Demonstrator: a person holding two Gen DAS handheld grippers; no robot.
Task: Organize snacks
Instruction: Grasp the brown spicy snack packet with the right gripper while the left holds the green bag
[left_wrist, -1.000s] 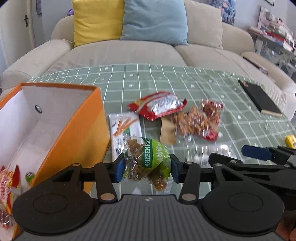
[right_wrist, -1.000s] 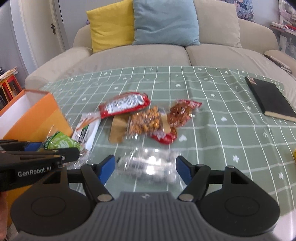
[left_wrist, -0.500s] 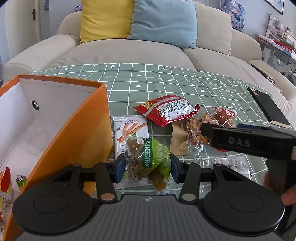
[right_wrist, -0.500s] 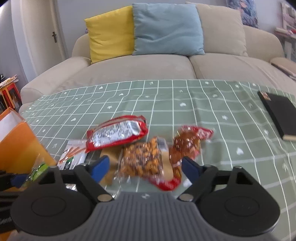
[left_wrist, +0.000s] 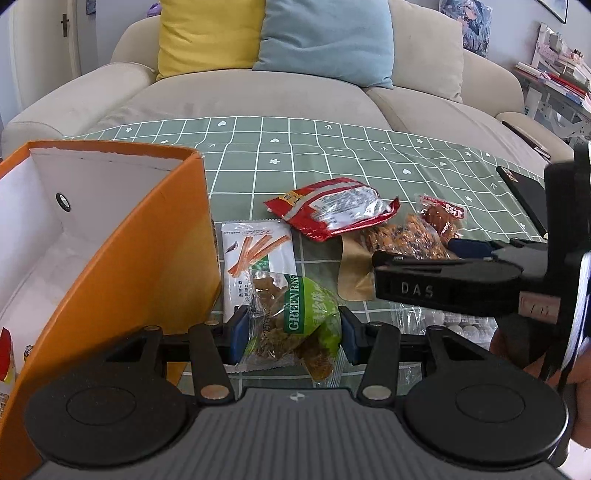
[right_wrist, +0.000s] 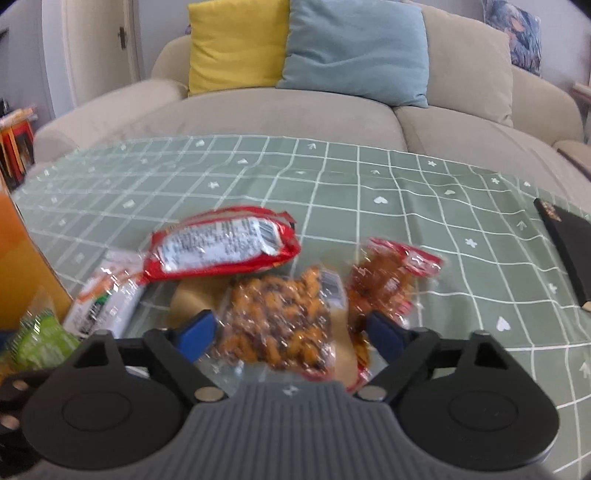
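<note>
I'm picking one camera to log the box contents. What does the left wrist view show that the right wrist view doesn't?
Only left wrist: the orange box's white interior and the left gripper shut on the green snack packet.
Only right wrist: the right gripper open over the orange nut packet.
Both: the red packet, the carrot-stick packet, the black notebook.

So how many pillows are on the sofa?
3 show: a yellow fabric pillow leftmost, a light blue fabric pillow beside it, a patterned blue pillow far right. Others may be cropped out.
</note>
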